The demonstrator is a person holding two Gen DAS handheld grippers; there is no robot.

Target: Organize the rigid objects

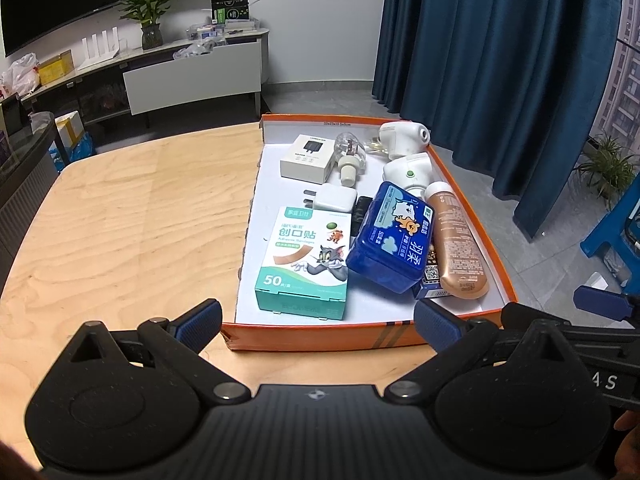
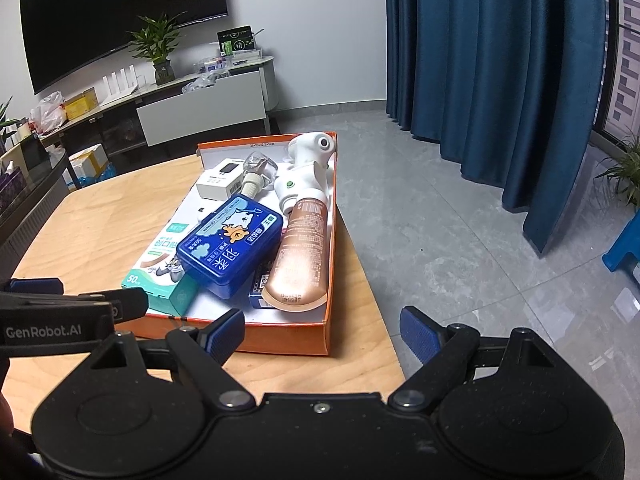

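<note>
Left hand-held gripper (image 1: 316,320) and right hand-held gripper (image 2: 322,330): both spread wide, empty, poised at near edge of orange box (image 1: 320,336), likely ready to pick. Box sits on wooden surface (image 1: 132,216), toward right edge. Nearest inside: bandage box (image 1: 306,260), flat. Beside it blue case (image 1: 390,240), tilted, propped on clutter. Bronze tube (image 1: 458,240) along right wall. Farther: white charger (image 1: 336,198), charger box (image 1: 308,156), clear bottle (image 1: 351,152), white thermometer (image 1: 404,136) at far wall.

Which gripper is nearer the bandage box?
Left. The left gripper hovers open just short of the bandage box, directly in line with it. The right gripper, also open, sits off to that box's right, near the tray's corner.
</note>
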